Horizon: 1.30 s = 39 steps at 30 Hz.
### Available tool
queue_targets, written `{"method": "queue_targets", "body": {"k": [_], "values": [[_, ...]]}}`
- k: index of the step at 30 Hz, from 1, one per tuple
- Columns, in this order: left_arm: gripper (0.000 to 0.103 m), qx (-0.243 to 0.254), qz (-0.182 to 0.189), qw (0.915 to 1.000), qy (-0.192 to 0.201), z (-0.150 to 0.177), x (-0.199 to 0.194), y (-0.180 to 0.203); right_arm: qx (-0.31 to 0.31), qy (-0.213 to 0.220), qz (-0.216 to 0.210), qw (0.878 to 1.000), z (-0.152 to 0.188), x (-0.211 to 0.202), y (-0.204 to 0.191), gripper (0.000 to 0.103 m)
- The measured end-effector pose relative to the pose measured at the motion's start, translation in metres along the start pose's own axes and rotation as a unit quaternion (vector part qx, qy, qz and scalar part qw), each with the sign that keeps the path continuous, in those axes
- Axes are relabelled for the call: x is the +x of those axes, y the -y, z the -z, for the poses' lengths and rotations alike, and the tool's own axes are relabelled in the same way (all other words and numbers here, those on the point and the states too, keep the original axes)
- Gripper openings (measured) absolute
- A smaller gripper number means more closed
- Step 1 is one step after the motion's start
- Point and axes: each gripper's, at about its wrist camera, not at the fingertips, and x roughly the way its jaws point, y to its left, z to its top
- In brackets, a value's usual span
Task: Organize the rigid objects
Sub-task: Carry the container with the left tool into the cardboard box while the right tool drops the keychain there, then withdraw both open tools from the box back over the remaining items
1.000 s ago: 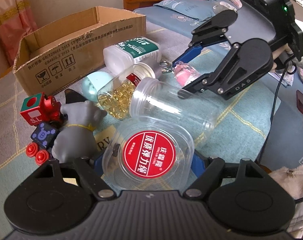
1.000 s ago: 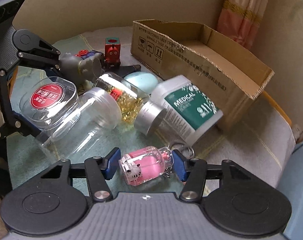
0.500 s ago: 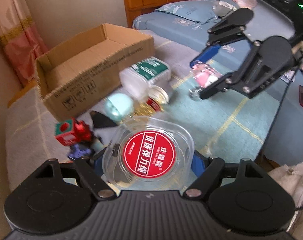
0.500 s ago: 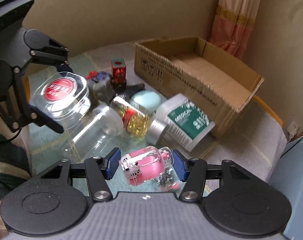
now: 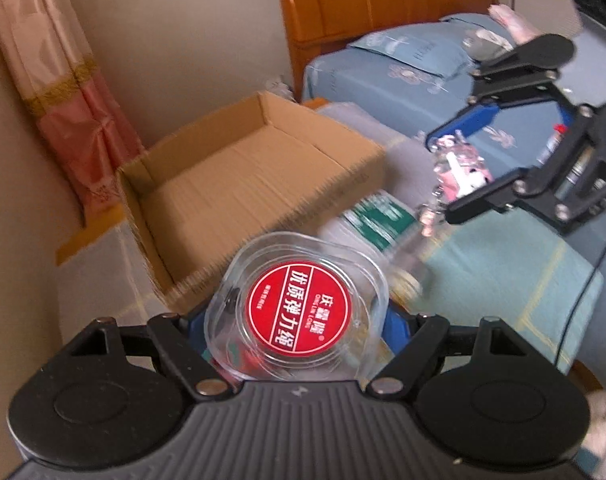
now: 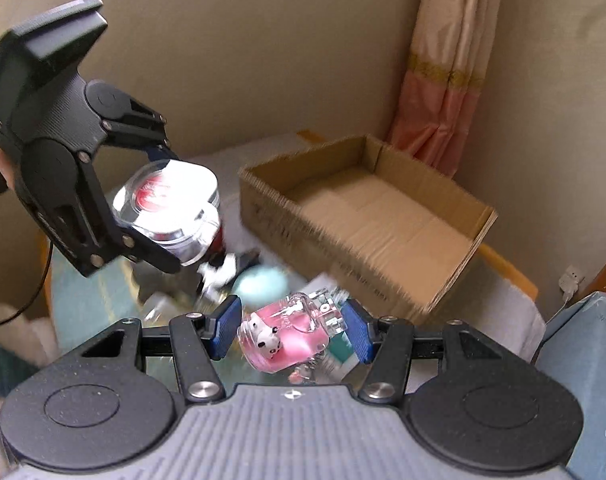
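My left gripper is shut on a clear plastic container with a red round label, held in the air near the front edge of an open cardboard box. It also shows in the right wrist view. My right gripper is shut on a small pink bottle with a keyring, held above the table, in front of the box. The pink bottle also shows in the left wrist view. The box looks empty inside.
On the green cloth table lie a white bottle with a green label, a pale blue egg shape and other blurred items. A pink curtain hangs behind the box. A bed with blue bedding stands beyond.
Both grippers have risen and moved toward the cardboard box, each carrying its object. The table items have dropped lower and now look blurred.
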Motion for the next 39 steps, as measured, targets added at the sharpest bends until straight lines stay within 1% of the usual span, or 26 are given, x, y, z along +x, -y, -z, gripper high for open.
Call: {"method": "queue_targets", "body": {"k": [4,7,11,15,21,22,24,25,26,27,28,30,31,32,35,39], "values": [[0.08,-0.005,-0.019,0.9998,0.008,-0.029,0.011,-0.02,0.011,0.019,0.013,1.0,-0.024,0.003,0.015,0.061],[0.08,-0.006,-0.032,0.9994,0.012,-0.049,0.022,-0.035,0.023,0.024,0.021,0.999,-0.04,0.011,0.029,0.061],[0.08,-0.01,-0.046,0.9988,0.009,-0.072,0.041,-0.055,0.037,0.028,0.033,0.998,-0.056,0.023,0.048,0.061],[0.08,-0.02,-0.06,0.998,0.001,-0.089,0.062,-0.077,0.053,0.023,0.044,0.997,-0.065,0.039,0.066,0.061],[0.08,-0.031,-0.068,0.9971,-0.013,-0.105,0.096,-0.102,0.068,0.011,0.057,0.996,-0.064,0.058,0.082,0.062],[0.08,-0.034,-0.069,0.9969,-0.016,-0.108,0.103,-0.107,0.07,0.011,0.057,0.996,-0.061,0.058,0.082,0.064],[0.08,-0.04,-0.069,0.9966,-0.021,-0.111,0.113,-0.112,0.068,0.01,0.056,0.996,-0.06,0.058,0.082,0.072],[0.08,-0.044,-0.07,0.9963,-0.023,-0.113,0.119,-0.115,0.069,0.01,0.059,0.996,-0.058,0.058,0.081,0.08],[0.08,-0.046,-0.071,0.9961,-0.025,-0.114,0.123,-0.116,0.069,0.01,0.063,0.996,-0.057,0.058,0.08,0.085],[0.08,-0.047,-0.073,0.9958,-0.026,-0.116,0.128,-0.118,0.068,0.009,0.067,0.995,-0.056,0.057,0.079,0.085],[0.081,-0.048,-0.077,0.9955,-0.025,-0.116,0.132,-0.12,0.065,0.006,0.07,0.995,-0.055,0.057,0.077,0.087],[0.09,-0.053,-0.091,0.9939,-0.03,-0.117,0.137,-0.121,0.062,0.005,0.069,0.996,-0.052,0.055,0.074,0.094],[0.091,-0.057,-0.101,0.9927,-0.032,-0.116,0.137,-0.121,0.066,0.006,0.073,0.995,-0.05,0.053,0.072,0.099],[0.091,-0.059,-0.104,0.9924,-0.03,-0.114,0.136,-0.121,0.071,0.007,0.075,0.995,-0.048,0.05,0.071,0.101],[0.091,-0.067,-0.095,0.9929,-0.026,-0.105,0.125,-0.12,0.1,0.012,0.074,0.992,-0.04,0.044,0.065,0.103],[0.096,-0.058,-0.102,0.9929,-0.015,-0.096,0.105,-0.113,0.118,0.013,0.073,0.99,-0.028,0.037,0.049,0.103]]}}
